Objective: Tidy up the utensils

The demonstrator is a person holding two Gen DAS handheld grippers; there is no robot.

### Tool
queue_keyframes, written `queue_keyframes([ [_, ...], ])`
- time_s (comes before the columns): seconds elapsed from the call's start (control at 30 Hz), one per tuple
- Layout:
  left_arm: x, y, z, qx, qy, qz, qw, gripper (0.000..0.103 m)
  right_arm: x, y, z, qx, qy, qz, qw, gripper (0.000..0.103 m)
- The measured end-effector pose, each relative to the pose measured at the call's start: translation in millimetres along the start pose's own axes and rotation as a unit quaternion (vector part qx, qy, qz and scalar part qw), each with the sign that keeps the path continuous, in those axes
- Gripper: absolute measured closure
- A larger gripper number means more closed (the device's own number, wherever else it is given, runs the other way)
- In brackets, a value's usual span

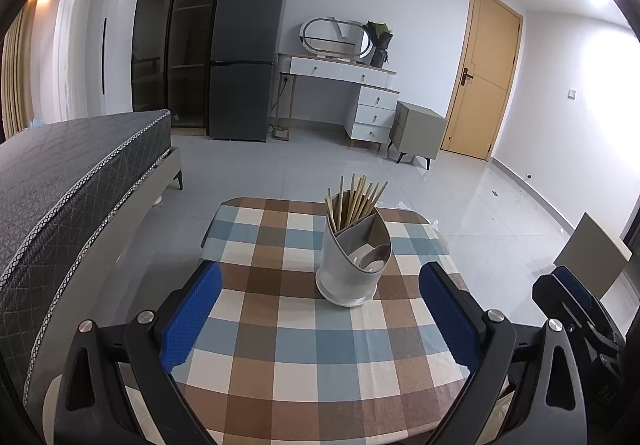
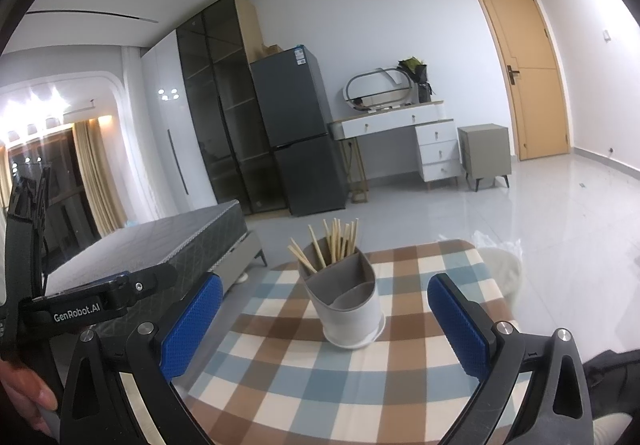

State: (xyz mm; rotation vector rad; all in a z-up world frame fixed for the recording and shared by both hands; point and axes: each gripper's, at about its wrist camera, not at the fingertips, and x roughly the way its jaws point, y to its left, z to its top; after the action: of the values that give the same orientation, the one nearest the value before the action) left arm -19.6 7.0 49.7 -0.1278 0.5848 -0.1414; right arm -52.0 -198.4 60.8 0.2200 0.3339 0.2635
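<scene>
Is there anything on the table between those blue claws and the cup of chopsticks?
Nothing: in both wrist views only bare checkered tablecloth lies between each open gripper and the holder.

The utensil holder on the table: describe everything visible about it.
The holder is a light grey cup, plastic by its look, with a slanted rim and grey dividers forming compartments. It stands upright on a white round base on the checked tablecloth. The rear compartment holds a bundle of chopsticks, tips fanned upward. A front compartment holds something white, too unclear to name. Nothing else touches it; both open grippers sit short of it.
</scene>
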Motion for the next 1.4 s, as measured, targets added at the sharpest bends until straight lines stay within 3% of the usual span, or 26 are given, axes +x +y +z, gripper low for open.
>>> queue_keyframes([
  [1.4,2.6,3.2,-4.5,-0.014,0.004,0.011,0.9998,0.007,0.3,-2.4,-9.6,0.005,0.010,0.000,1.000,0.000],
])
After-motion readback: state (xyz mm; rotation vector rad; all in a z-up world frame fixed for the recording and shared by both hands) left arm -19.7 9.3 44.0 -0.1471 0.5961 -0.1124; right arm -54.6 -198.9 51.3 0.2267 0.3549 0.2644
